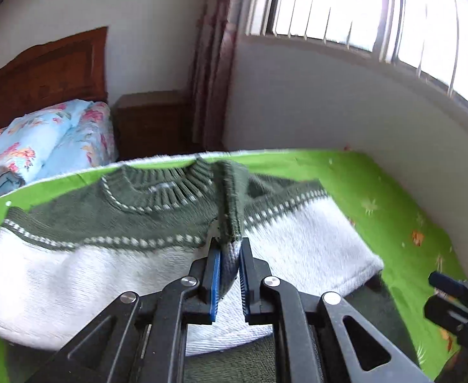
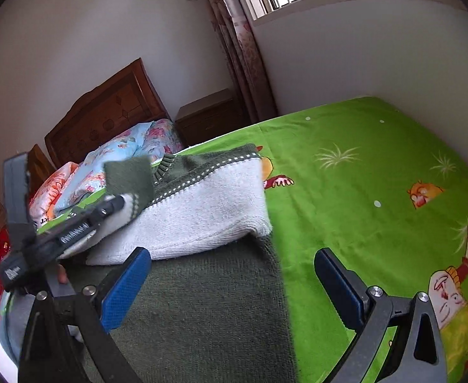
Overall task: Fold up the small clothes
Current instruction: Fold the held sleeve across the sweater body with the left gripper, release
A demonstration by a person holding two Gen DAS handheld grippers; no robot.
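A small knit sweater [image 1: 106,274] lies flat on the green bedsheet [image 1: 393,210], with a dark green yoke and a white body. My left gripper [image 1: 230,255] is shut on the cuff of one dark green sleeve [image 1: 232,191], holding it up over the sweater's middle. In the right wrist view that left gripper [image 2: 118,204] comes in from the left with the sleeve [image 2: 128,175] hanging from it over the sweater [image 2: 208,201]. My right gripper [image 2: 234,274] stands open above the sweater's dark green lower part [image 2: 202,312], with nothing between its blue pads [image 2: 125,287]. It also shows at the lower right [image 1: 451,300].
A folded floral quilt [image 1: 48,146] lies at the head of the bed, under the wooden headboard [image 1: 42,73]. A wooden nightstand [image 1: 150,121] and a curtain [image 1: 211,63] stand beyond the bed's far edge. A white wall [image 2: 377,63] borders the sheet [image 2: 361,175].
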